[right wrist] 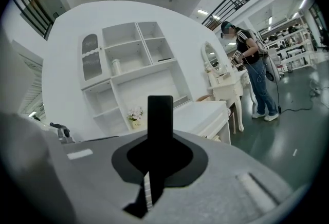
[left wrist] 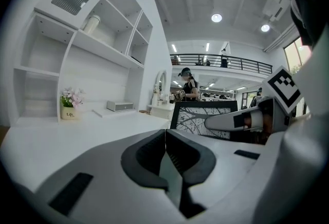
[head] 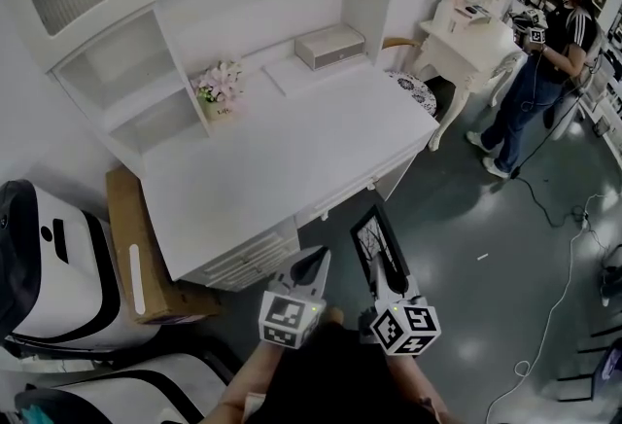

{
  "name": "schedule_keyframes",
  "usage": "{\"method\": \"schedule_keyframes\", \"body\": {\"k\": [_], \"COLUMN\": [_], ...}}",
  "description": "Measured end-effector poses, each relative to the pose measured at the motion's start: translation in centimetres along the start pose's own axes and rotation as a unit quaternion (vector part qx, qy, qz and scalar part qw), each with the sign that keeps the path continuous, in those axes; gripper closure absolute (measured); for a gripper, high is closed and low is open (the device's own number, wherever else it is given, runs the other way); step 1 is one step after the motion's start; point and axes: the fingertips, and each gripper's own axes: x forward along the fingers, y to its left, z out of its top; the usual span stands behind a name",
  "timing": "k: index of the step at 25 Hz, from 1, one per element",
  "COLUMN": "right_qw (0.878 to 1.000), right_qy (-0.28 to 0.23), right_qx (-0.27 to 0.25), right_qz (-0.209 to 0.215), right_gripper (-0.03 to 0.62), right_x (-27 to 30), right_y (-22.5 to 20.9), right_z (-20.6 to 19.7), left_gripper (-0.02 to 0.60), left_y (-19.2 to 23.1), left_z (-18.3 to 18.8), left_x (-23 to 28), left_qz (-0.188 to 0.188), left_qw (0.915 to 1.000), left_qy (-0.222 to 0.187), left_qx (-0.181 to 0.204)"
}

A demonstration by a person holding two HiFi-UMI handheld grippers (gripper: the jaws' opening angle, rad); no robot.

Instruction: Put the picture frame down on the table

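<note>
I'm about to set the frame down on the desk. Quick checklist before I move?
1. Right gripper shut on the black rectangular picture frame: ok.
2. Left gripper shut and empty: ok.
3. Frame above the white wooden desk: not ok, it hangs short of the front edge.
4. Pink flower pot and grey box set back from the landing spot: ok.
5. Frame's rear stand folded out: cannot tell.

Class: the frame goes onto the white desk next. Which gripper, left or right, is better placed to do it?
Right. The right gripper has its fingers shut on the picture frame, close to the desk edge. The left gripper is shut and empty.
</note>
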Motion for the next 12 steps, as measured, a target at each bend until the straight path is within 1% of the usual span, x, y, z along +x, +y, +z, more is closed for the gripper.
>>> {"method": "schedule_keyframes", "body": {"k": [5,12], "right_qw": [1.000,1.000], "right_qy": [-0.003,0.004], "right_qx": [-0.005,-0.008], "right_qz": [0.009,0.027], "right_gripper": [0.582,0.582], "right_x": [1.4,3.4], "right_y": [-1.7,-3.1], "right_z": [1.5,2.1], "left_gripper": [0.571,0.571], "left_y": [-0.2,0.2], "left_z": [0.2,-0.1], "left_x": [2.2,4.3], "left_qz": [0.007,0.020], "left_qw": [1.0000,0.9998], "left_qy": [0.001,0.003], "left_qx": [-0.002,-0.002]}}
